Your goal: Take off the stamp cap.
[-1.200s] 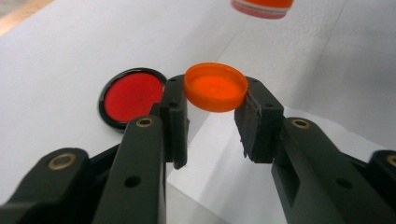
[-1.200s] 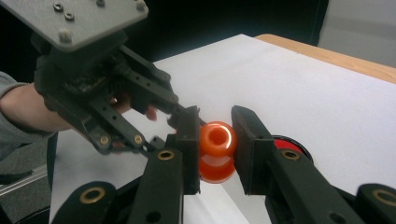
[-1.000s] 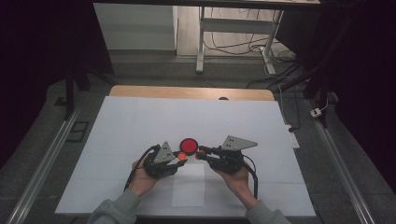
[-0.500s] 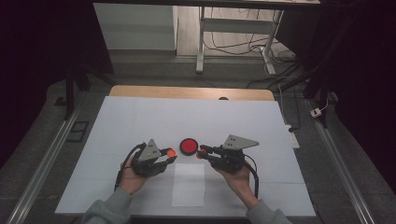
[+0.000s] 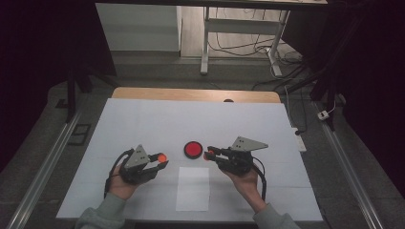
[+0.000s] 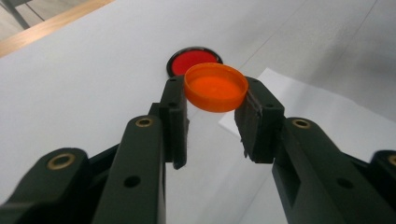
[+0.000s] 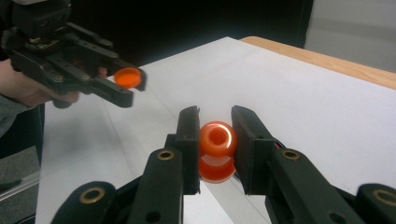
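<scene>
Cap and bottle are apart now: I hold the shallow orange plastic cap pinched in my left gripper, clear of the small orange bottle clamped by my right gripper, near the red round disc.

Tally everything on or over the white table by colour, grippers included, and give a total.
Orange: 2, the cap in the left gripper and the small bottle in the right gripper.
Red: 1, the round disc with a black rim.
White: 1, the paper sheet.
Black: 2, the grippers.
Total: 6.
</scene>
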`<move>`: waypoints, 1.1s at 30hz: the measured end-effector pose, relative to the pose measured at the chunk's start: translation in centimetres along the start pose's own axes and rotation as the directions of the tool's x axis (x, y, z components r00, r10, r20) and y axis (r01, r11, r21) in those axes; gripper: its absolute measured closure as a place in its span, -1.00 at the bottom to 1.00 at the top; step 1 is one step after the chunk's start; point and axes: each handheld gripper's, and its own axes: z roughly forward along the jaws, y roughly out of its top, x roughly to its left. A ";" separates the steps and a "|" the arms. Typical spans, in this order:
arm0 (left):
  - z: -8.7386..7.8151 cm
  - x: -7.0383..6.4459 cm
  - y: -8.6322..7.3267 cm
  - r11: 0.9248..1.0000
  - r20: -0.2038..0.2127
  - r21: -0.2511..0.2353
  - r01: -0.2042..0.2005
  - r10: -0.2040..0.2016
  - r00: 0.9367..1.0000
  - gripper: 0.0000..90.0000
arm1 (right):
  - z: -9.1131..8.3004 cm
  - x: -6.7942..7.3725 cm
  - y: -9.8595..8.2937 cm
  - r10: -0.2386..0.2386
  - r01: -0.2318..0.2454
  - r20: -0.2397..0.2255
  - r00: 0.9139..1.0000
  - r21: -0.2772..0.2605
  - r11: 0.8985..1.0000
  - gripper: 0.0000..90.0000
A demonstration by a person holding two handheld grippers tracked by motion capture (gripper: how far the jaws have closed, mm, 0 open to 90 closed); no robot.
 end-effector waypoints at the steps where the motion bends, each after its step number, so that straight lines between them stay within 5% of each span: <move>1: -0.3 0.1 -0.3 1.000 -0.004 0.001 0.006 -0.006 1.000 0.44 | 0.0 -0.1 0.0 0.000 0.000 0.003 1.000 0.000 1.000 0.61; 18: -3.2 1.3 -3.7 0.997 -0.039 0.006 0.079 -0.079 0.996 0.44 | -0.3 -0.6 -0.1 0.006 -0.006 0.022 1.000 -0.004 1.000 0.61; 33: -3.0 1.6 -4.0 0.996 -0.036 0.016 0.089 -0.088 0.995 0.44 | -0.4 -0.6 0.0 0.008 -0.007 0.024 1.000 -0.011 1.000 0.61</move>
